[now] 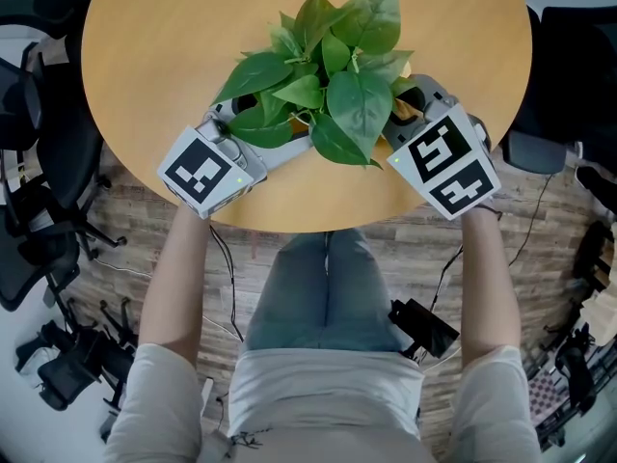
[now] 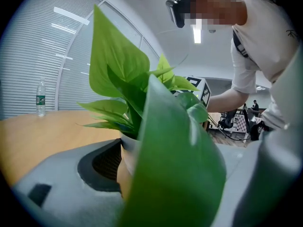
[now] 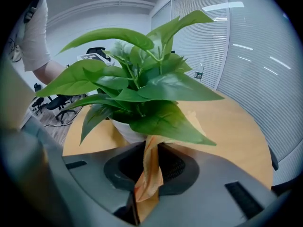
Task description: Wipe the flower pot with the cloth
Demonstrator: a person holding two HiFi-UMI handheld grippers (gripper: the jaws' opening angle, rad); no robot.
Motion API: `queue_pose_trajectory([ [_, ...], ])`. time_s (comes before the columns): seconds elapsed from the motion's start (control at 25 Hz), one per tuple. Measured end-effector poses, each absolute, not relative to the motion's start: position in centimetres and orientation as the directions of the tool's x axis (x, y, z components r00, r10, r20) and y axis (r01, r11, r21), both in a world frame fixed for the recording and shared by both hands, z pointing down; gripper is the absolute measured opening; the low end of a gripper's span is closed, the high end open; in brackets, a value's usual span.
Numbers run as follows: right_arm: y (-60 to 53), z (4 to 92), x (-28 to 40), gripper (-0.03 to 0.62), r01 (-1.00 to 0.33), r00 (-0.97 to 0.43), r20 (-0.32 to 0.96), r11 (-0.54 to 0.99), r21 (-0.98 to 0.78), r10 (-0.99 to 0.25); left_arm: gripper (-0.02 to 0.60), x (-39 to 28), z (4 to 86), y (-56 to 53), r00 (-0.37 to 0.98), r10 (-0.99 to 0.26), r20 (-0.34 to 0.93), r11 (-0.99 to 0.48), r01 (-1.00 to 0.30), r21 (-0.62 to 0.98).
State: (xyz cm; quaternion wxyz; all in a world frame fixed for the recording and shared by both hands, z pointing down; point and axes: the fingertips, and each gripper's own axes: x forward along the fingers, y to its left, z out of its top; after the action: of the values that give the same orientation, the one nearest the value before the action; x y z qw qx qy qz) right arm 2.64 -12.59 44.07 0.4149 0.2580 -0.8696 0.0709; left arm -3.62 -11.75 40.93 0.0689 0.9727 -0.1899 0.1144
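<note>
The flower pot (image 2: pixel 129 144) is white and holds a leafy green plant (image 1: pixel 328 75) on the round wooden table (image 1: pixel 154 37). In the head view the leaves hide the pot. My left gripper (image 1: pixel 260 123) reaches in from the left with its jaws wide round the pot. The pot's wall lies against the near pad (image 2: pixel 105 163), and a big leaf hides the other pad. My right gripper (image 3: pixel 149 164) comes from the right, shut on an orange cloth (image 3: pixel 147 171). That cloth (image 1: pixel 405 112) runs up under the leaves to the pot (image 3: pixel 124 129).
A water bottle (image 2: pixel 40 98) stands at the table's far side. Black office chairs (image 1: pixel 39 230) crowd the floor to the left, and cables with a black box (image 1: pixel 424 326) lie on the right. The table's near edge runs just below both grippers.
</note>
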Motion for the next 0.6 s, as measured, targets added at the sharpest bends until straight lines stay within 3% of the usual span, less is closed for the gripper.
queue_pose_trajectory([
  [0.6,-11.68,44.65,2.86,0.057,-0.502,-0.509,0.774,0.860,0.089,-0.377,0.400,-3.22,41.36,-11.64,0.862,-0.437,0.257,-0.877,-0.472,0.092],
])
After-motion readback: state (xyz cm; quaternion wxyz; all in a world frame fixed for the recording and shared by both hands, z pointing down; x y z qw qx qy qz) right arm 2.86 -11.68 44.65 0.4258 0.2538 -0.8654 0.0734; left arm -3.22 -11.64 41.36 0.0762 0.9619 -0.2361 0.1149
